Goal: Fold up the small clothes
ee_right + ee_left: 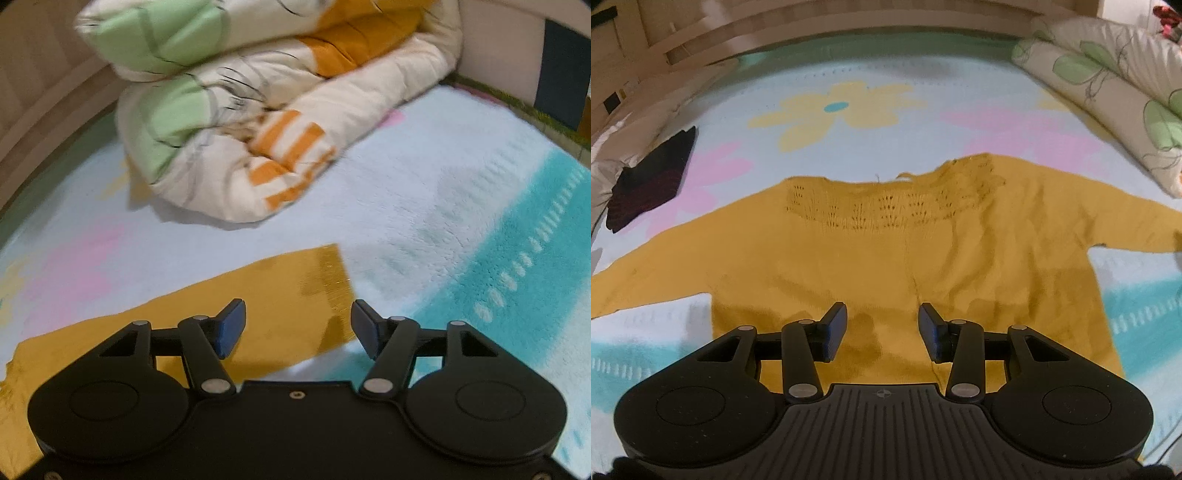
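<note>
Yellow sweater lies flat, sleeves spread, on the flowered blanket, ready for folding; left gripper hangs released and empty over its near hem, right gripper gapes empty over the right sleeve cuff, likely to grab it.

A sweater lies spread flat on the bed, sleeves out to either side. A folded garment sits far left of it, and a rolled quilt lies beyond its right sleeve.
</note>
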`<act>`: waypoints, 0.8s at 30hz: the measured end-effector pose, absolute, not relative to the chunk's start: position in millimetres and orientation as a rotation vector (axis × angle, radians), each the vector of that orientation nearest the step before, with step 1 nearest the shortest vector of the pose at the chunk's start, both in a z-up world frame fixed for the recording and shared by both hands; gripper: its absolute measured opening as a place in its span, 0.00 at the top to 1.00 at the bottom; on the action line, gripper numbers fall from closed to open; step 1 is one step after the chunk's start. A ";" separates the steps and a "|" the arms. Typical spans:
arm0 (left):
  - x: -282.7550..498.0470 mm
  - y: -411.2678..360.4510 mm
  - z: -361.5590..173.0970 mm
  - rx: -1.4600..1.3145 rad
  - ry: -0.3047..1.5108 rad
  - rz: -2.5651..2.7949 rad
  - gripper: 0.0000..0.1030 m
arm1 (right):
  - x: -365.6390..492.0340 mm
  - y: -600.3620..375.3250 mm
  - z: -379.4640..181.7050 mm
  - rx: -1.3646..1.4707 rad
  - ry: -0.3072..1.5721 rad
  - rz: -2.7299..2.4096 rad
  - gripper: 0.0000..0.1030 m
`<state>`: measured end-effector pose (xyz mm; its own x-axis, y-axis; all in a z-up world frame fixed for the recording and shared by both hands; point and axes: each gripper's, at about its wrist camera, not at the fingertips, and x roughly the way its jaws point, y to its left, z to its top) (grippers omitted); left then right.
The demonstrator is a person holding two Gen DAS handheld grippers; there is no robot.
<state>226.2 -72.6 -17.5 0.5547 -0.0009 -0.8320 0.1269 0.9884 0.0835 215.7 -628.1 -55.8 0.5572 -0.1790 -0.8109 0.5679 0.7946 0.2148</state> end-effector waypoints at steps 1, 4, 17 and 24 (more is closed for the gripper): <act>226.8 -71.5 -19.0 0.140 0.986 -0.072 0.60 | 216.2 -633.8 -61.8 0.505 0.875 -0.472 0.35; 231.9 -69.0 -22.5 0.138 0.993 -0.060 0.60 | 218.8 -644.8 -77.4 0.538 0.880 -0.476 0.35; 247.9 -56.0 -19.5 0.125 0.989 -0.007 0.60 | 234.8 -633.5 -70.3 0.549 0.846 -0.359 0.84; 256.4 -29.0 -8.2 0.095 0.967 0.029 0.60 | 259.9 -552.7 -7.2 0.480 0.791 -0.154 0.84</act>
